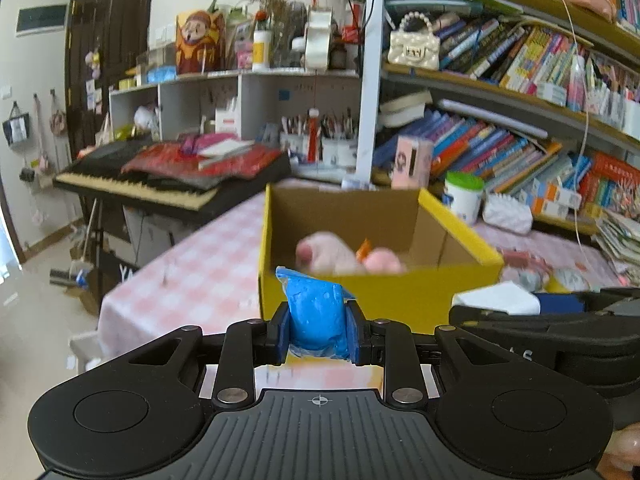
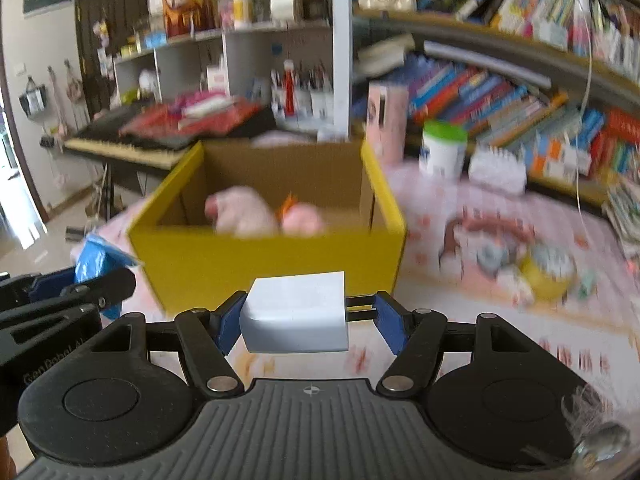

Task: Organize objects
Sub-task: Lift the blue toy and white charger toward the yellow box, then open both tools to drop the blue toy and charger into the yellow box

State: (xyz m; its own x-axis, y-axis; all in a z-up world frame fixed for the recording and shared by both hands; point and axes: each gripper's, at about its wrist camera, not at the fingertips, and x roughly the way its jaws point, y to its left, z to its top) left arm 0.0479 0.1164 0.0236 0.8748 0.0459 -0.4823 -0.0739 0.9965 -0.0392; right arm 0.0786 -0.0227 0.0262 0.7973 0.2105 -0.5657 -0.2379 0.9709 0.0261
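Blue crinkly plastic packet sits pinched between the closed left gripper pads, just near of the yellow cardboard box; the right gripper, half open, grips a white rectangular block.

The yellow box stands at twelve o'clock with its top open, though pink plush toys fill its floor. Blurred clutter, seemingly small toys, crowds two o'clock.
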